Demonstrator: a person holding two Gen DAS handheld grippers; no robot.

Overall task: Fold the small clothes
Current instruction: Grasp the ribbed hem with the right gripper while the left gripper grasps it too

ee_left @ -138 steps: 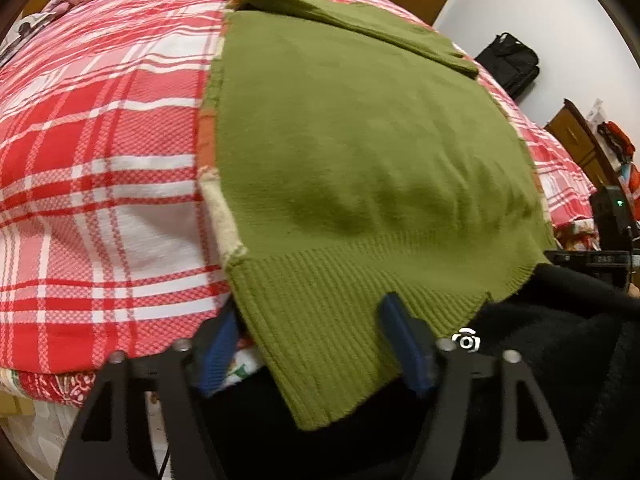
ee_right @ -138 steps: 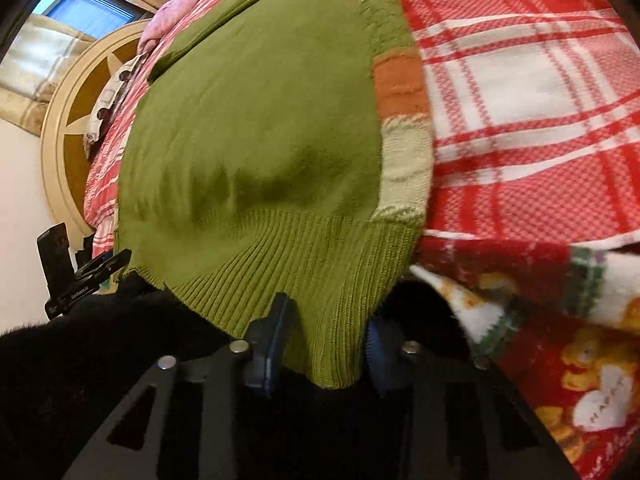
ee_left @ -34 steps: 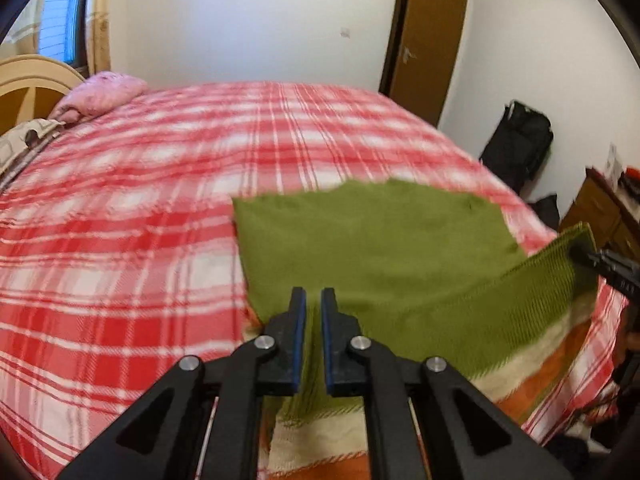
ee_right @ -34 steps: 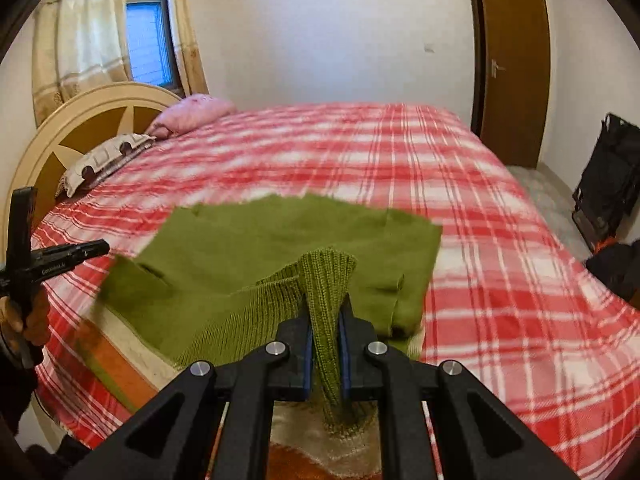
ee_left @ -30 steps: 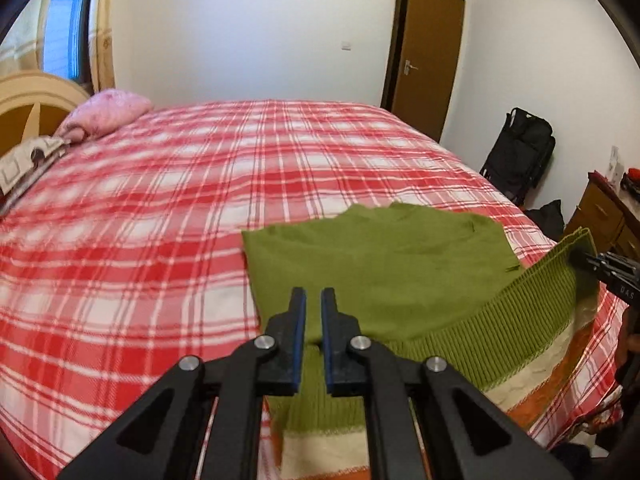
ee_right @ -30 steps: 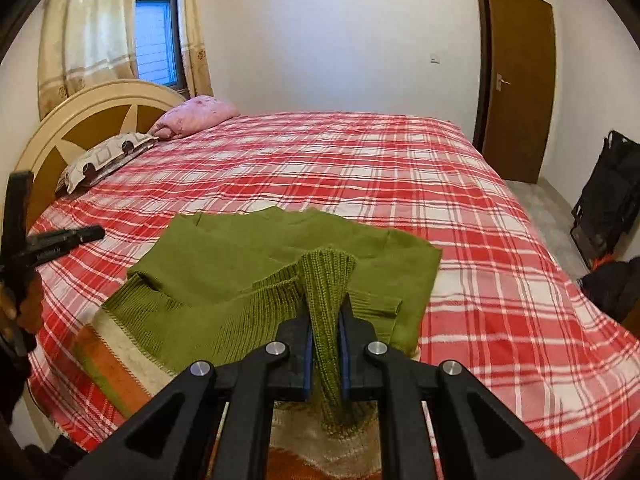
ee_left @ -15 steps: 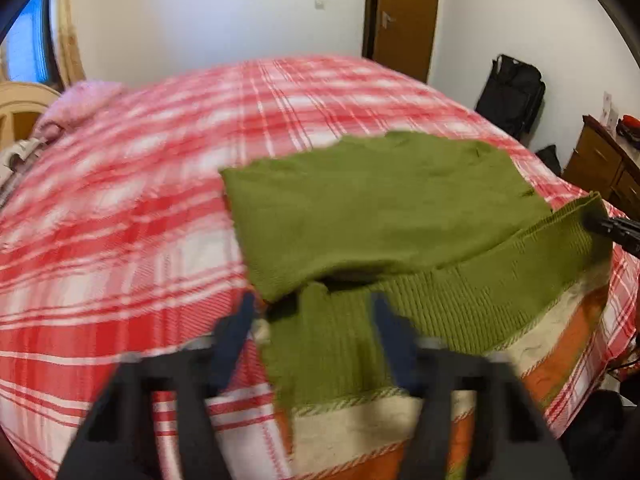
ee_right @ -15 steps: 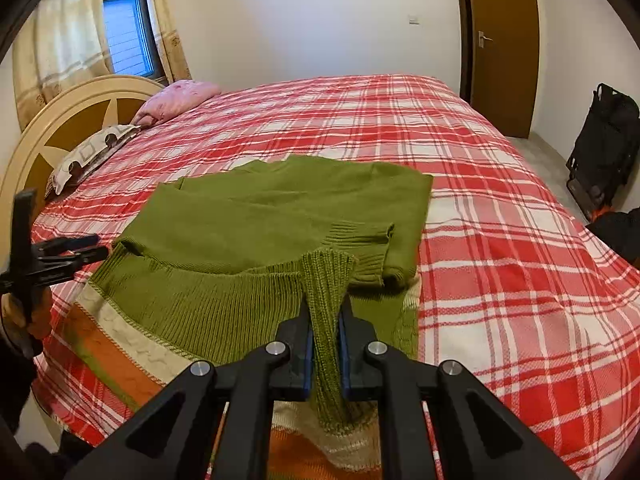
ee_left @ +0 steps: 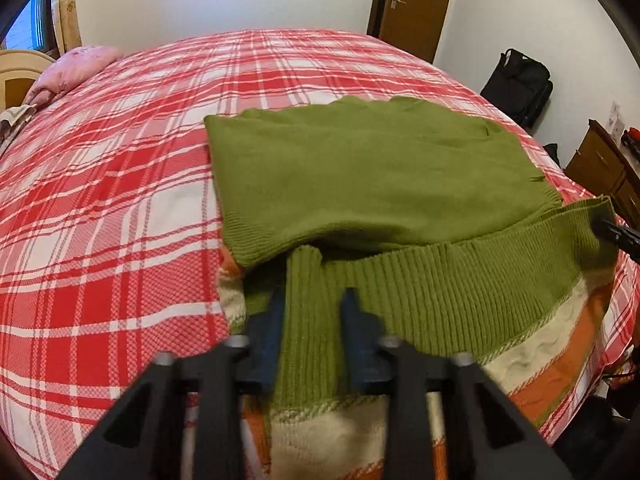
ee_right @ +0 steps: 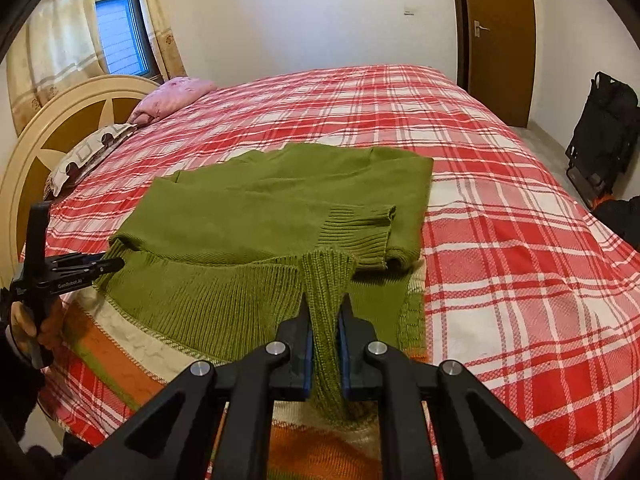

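The green sweater [ee_right: 280, 216] lay half-folded at the near edge of the plaid bed [ee_right: 500, 240]. The right gripper [ee_right: 324, 320] pinched its ribbed hem [ee_left: 460, 292]; the left gripper [ee_left: 312, 312] had fingers spread wide around the hem.

Domestic bedroom. Evidence: bed [ee_right: 500, 240] under red plaid cover, arched headboard [ee_right: 60, 128], pink pillow [ee_right: 172, 94], curtained window [ee_right: 116, 32], wooden door [ee_right: 500, 40], dresser [ee_left: 600, 168], black bag [ee_left: 518, 84] against the wall.
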